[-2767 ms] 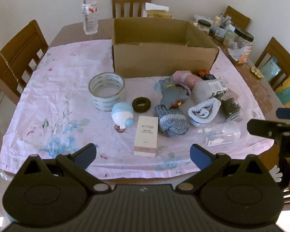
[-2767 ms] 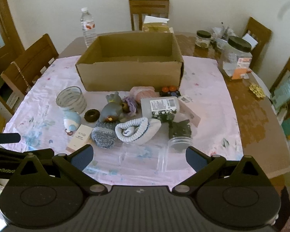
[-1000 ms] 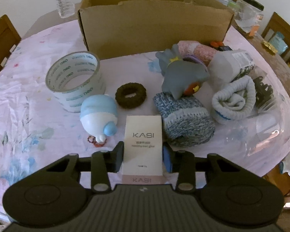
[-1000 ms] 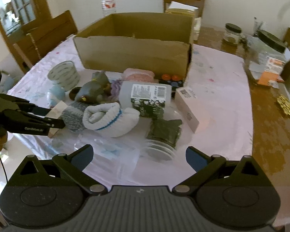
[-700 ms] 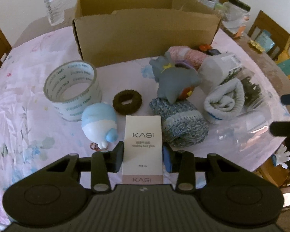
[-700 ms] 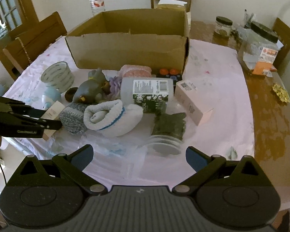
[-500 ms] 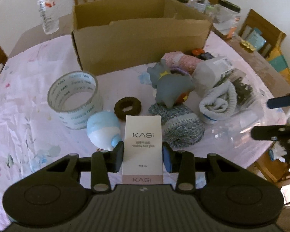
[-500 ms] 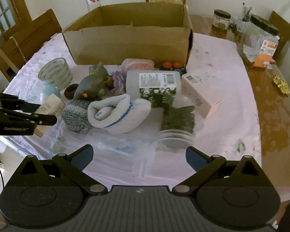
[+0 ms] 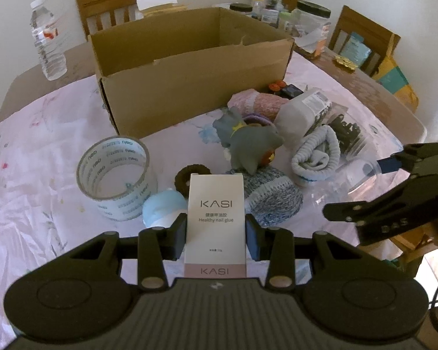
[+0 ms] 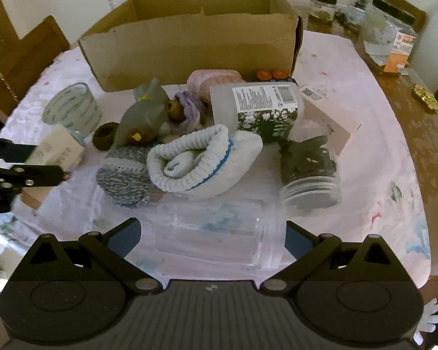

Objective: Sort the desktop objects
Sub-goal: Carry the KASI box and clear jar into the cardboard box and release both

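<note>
The left claw grips a white rectangular KASI nail-glue carton, held above the pink floral cloth covering the desk. The right claw stands wide around a clear plastic jar lying sideways; behind both sits the open brown cardboard box.

"KASI" and "Healthy nail glue" on the white box.

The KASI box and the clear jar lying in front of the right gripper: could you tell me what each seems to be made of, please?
KASI box: likely thin matte paperboard, given its crisp folded edges and printed white and pink faces.
Clear jar: see-through with a threaded neck, so probably plastic, though glass cannot be ruled out; the tablecloth print shows through its wall.
</note>
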### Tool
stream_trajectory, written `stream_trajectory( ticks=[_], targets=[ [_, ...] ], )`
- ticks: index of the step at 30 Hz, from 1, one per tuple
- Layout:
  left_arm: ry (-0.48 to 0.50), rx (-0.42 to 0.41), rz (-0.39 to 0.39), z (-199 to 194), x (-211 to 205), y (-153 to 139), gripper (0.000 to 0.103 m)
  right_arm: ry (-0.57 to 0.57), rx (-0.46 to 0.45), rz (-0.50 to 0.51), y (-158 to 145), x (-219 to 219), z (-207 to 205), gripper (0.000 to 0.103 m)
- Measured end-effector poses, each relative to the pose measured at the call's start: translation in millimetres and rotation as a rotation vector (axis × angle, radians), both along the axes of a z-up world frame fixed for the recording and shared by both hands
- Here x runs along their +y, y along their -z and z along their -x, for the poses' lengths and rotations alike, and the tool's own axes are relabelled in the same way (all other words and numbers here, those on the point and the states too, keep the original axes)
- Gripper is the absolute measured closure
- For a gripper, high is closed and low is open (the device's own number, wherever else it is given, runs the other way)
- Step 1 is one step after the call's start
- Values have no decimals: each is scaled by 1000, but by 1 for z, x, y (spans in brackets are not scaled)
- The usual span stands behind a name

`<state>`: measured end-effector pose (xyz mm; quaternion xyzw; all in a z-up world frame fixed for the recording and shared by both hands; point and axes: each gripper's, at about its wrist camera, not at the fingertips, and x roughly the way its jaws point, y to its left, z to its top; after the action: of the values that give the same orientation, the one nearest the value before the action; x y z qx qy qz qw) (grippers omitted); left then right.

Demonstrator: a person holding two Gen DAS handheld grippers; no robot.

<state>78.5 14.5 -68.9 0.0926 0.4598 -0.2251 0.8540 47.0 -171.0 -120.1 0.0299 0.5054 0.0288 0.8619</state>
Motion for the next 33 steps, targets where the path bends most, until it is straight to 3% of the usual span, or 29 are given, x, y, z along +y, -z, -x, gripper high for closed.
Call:
stream_trajectory(
  ticks=[16,33],
  targets=[
    [74,-7,28,-9,11,-4,63,80,21,71,6,7,-7,9],
    [91,-28,85,-28,13,-24,63,-27,-72,153,-66,14,-11,10]
  ],
)
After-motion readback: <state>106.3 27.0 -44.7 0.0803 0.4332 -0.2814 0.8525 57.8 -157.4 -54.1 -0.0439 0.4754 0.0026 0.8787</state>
